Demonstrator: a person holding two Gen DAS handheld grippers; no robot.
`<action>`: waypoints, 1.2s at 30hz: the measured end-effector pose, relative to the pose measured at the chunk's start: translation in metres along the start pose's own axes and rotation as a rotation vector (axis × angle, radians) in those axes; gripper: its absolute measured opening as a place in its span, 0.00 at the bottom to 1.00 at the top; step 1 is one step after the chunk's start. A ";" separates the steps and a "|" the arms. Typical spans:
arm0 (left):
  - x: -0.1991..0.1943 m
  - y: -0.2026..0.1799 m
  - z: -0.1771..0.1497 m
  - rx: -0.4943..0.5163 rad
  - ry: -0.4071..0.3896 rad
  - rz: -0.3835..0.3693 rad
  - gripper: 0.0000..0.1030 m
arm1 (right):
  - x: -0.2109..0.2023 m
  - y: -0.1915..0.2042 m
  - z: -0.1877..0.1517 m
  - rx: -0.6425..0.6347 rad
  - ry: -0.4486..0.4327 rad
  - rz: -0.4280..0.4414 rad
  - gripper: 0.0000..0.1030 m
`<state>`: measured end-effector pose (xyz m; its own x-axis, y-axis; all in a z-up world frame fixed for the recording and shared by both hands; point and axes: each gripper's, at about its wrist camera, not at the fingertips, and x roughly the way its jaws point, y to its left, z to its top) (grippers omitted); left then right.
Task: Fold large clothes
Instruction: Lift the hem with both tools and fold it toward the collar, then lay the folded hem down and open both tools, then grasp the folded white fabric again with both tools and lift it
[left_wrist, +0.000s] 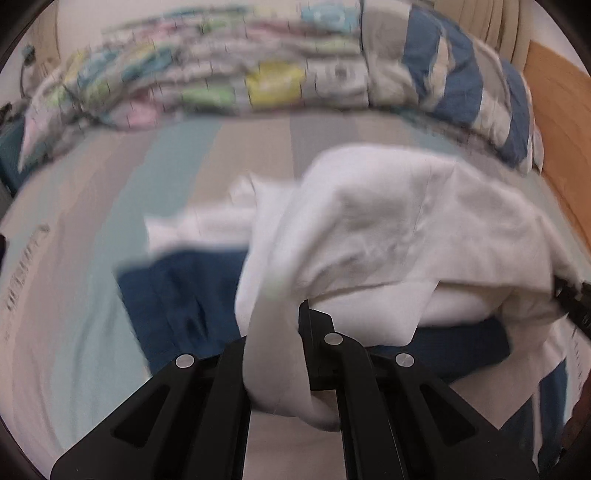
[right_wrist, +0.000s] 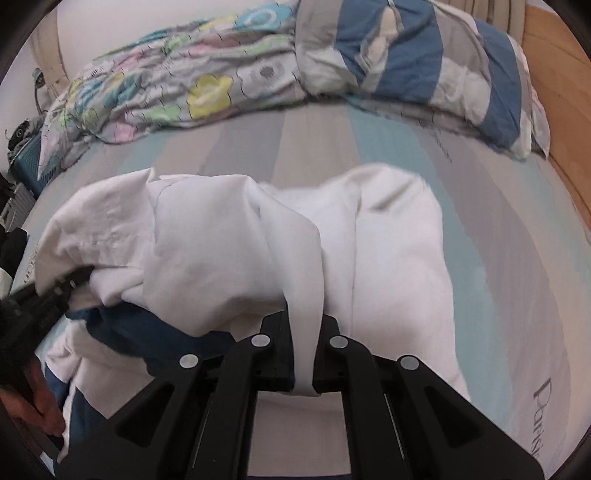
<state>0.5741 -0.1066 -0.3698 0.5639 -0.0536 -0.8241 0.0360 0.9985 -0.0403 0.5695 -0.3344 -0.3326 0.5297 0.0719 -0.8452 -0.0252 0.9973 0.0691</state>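
While bunched on striped bed sheet (right_wrist: 498, 229), white garment (right_wrist: 221, 240) with navy panel (left_wrist: 177, 295) lies mid-bed. Left gripper (left_wrist: 280, 325) clamped on white fold; right gripper (right_wrist: 304, 332) pinching white strip — both narrow. Floral quilt (right_wrist: 166, 88) and blue-grey pillow (right_wrist: 424, 62) behind, well apart.

**The count: two tongs, one garment**

Two tongs, left tongs (left_wrist: 275, 325) and right tongs (right_wrist: 304, 332). One white garment (right_wrist: 207, 251). One dark blue cloth (left_wrist: 177, 295) underneath. Far off, one floral quilt (right_wrist: 155, 92), one blue-striped pillow (right_wrist: 424, 62). One bed (right_wrist: 517, 258).
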 end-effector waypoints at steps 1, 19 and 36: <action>0.004 -0.001 -0.005 0.000 0.007 0.003 0.01 | 0.003 -0.001 -0.004 0.002 0.008 -0.001 0.02; -0.040 -0.006 -0.008 0.047 -0.082 -0.012 0.94 | -0.020 -0.005 -0.017 -0.023 0.045 0.033 0.54; 0.029 -0.017 0.071 0.269 0.092 -0.334 0.94 | 0.037 0.014 0.074 -0.232 0.230 0.314 0.62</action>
<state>0.6484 -0.1259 -0.3528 0.4090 -0.3601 -0.8385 0.4243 0.8886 -0.1746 0.6518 -0.3192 -0.3241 0.2647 0.3466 -0.8999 -0.3574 0.9020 0.2423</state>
